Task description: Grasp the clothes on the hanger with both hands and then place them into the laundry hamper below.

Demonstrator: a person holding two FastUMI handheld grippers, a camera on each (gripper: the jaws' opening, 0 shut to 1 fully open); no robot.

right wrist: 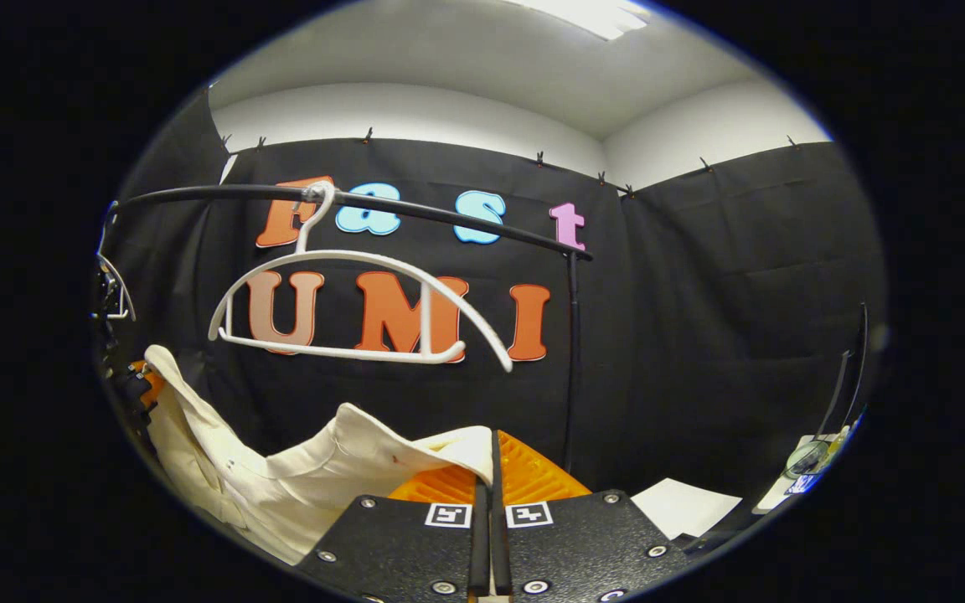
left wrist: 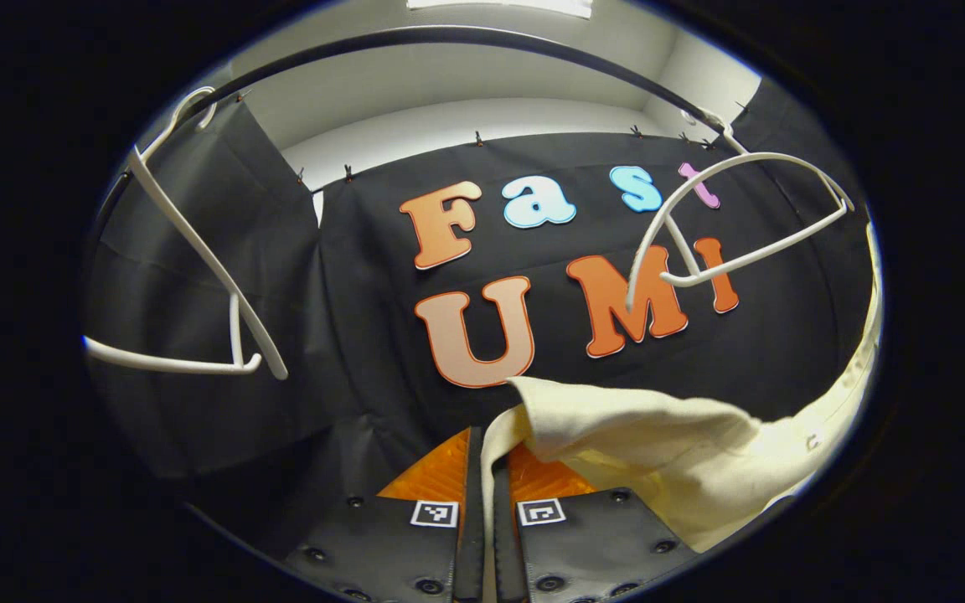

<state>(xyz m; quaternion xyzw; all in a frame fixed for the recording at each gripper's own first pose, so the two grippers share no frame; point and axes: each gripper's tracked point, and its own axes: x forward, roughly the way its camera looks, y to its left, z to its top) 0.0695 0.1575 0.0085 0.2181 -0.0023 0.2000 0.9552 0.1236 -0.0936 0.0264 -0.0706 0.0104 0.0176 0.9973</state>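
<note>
In the left gripper view, our left claw (left wrist: 487, 481) sits at the bottom centre of the frame, clenched on a fold of the cream garment (left wrist: 658, 444). The cloth runs from between the fingers out to the lower right and climbs the right edge. Two white hangers hang bare from the black rail (left wrist: 449, 38): one hanger (left wrist: 198, 276) at the left, another hanger (left wrist: 734, 226) at the upper right. So we judge the garment is already off its hanger.

In the right gripper view, our right claw (right wrist: 489, 477) at the bottom centre is clenched on an edge of the same garment (right wrist: 281, 486), which sags to the lower left. Another claw (right wrist: 135, 381) shows small at the far left edge, at the garment's other end. A bare hanger (right wrist: 348, 318) hangs on the rail (right wrist: 449, 219) above.

We cannot see the laundry hamper, so the lowering will be partly blind. Both grips look thin, on mere edges of cloth. A pull apart could slide the fabric out of one claw, and the hanging slack could catch the hamper's rim or spill outside it.
</note>
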